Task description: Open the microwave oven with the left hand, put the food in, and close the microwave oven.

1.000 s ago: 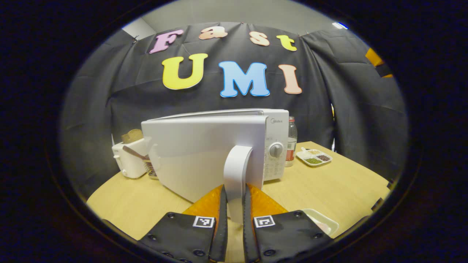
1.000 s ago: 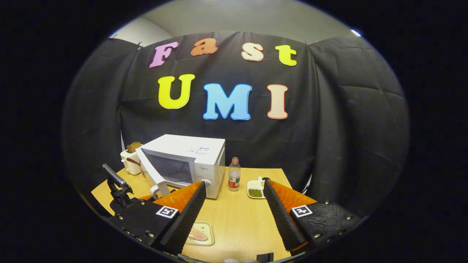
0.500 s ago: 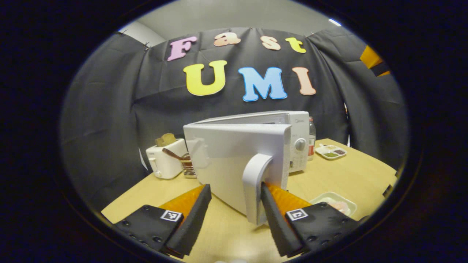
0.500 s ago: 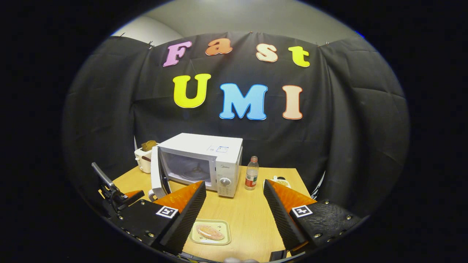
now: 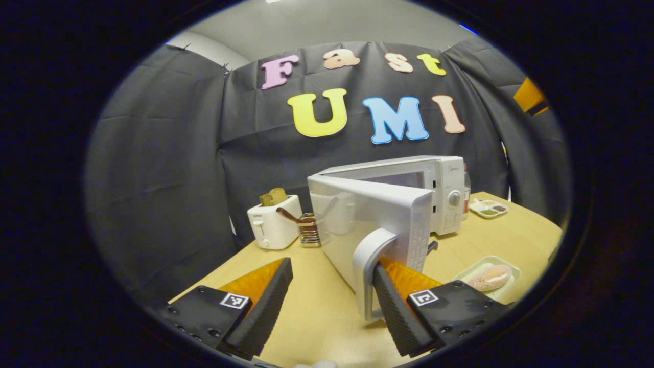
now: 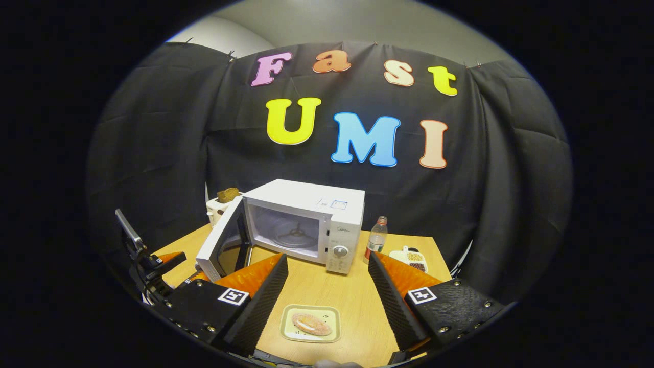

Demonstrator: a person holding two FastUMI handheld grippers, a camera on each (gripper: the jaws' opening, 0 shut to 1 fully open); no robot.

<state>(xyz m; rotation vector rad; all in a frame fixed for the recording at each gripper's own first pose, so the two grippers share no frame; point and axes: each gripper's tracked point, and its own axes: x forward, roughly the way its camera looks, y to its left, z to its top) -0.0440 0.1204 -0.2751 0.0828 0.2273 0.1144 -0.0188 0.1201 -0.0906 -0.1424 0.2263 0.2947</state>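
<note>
Your left gripper point(image 5: 327, 294) is spread wide beside the handle point(image 5: 369, 276) of the microwave's point(image 6: 306, 225) open door, your right gripper point(image 6: 327, 291) wide above the food point(image 6: 310, 323) at 6 o'clock on the tabletop point(image 6: 352, 301).

The left gripper point(image 5: 327, 294) has its fingers spread wide, pointing toward twelve o'clock in the left gripper view. Its right finger point(image 5: 396, 312) sits against the inner side of the door handle point(image 5: 369, 276) — hooked behind it, while the left finger point(image 5: 263, 304) stands free at about seven o'clock. The right gripper point(image 6: 327, 296) is likewise parted wide, fingers aimed at twelve o'clock, gripping nothing (it hangs above the table). In the right gripper view, part of the left gripper's body appears at eight o'clock.
</note>
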